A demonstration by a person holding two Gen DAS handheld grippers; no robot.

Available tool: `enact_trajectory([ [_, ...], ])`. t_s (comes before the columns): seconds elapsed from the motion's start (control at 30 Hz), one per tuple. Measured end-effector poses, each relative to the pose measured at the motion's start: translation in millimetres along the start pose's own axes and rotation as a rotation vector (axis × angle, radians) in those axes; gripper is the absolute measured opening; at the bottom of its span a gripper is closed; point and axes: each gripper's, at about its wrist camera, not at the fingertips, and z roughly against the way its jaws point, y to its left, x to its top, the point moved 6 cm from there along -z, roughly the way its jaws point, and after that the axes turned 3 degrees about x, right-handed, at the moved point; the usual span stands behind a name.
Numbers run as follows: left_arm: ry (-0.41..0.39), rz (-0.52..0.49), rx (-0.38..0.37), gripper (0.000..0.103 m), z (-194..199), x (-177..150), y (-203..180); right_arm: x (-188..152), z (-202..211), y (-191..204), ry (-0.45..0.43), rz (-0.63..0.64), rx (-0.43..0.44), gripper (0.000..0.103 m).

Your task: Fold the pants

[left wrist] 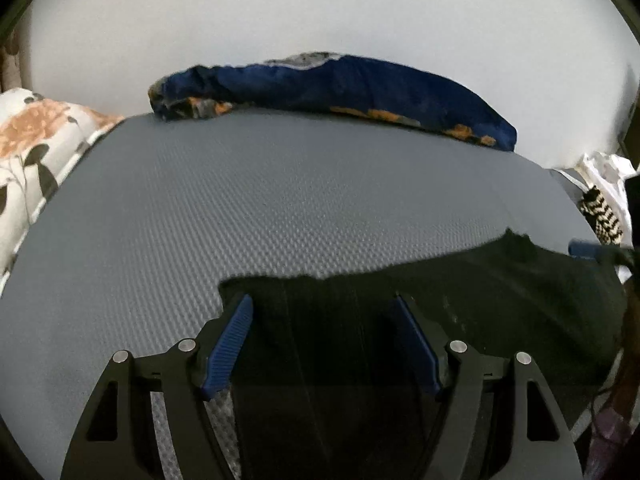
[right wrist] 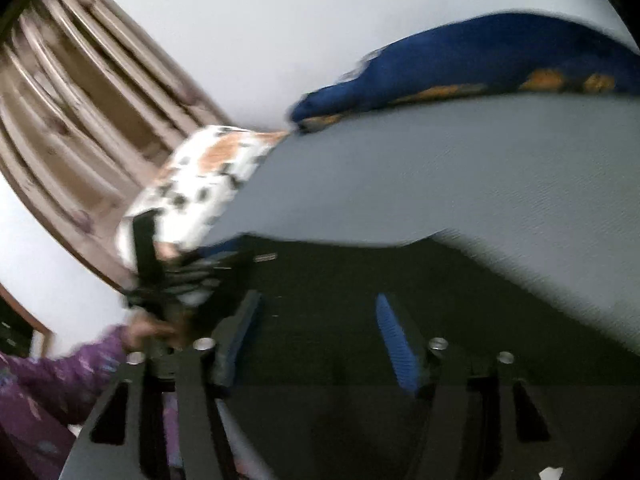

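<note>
Both grippers agape over black pants.

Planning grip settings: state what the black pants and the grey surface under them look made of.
Black pants: apparently soft matte woven or knit fabric, with a limp, slightly fuzzy edge. Grey surface: probably rubbery or foam mat, judging by its embossed diamond texture and low sheen.
</note>
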Motion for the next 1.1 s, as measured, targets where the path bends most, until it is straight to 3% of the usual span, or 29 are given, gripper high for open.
enact_trajectory([
  [0.07,0.0,-0.016,0.02,0.073,-3.4,-2.3,-0.2,17.2,2.7,-29.6,0.059,0.026,-0.035,0.043],
  [0.17,-0.026,-0.06,0.054,0.073,-3.6,-10.0,-2.4,25.2,-7.9,-43.2,0.137,0.071,-0.016,0.038],
  [0.5,-0.07,-0.043,0.044,0.076,0.0,-17.0,-0.3,21.6,-70.4,-50.0,0.37,0.222,0.057,0.033],
  [0.6,-0.076,-0.035,0.057,0.076,1.4,-18.3,0.1,15.2,-78.4,-41.5,0.411,0.307,0.052,0.026],
  [0.63,-0.076,-0.032,0.065,0.076,1.5,-18.5,0.2,18.5,-80.8,-44.2,0.399,0.3,0.048,0.016],
  [0.67,-0.076,-0.024,0.081,0.076,2.1,-18.2,0.4,23.4,-81.9,-46.9,0.379,0.278,0.047,0.014],
  [0.83,-0.117,0.044,0.156,0.078,15.2,-10.4,7.2,22.3,-79.0,-47.4,0.291,0.253,0.007,0.009],
  [0.97,-0.191,0.093,0.204,0.086,27.1,6.1,14.3,30.4,-68.7,-59.9,0.169,0.086,0.054,0.006],
  [1.07,-0.184,0.078,0.234,0.09,19.7,13.8,14.5,38.6,-69.1,-81.3,0.11,-0.039,0.053,0.006],
  [1.1,-0.158,0.062,0.255,0.096,11.7,13.4,14.4,40.3,-69.7,-84.4,0.104,-0.052,0.045,0.006],
])
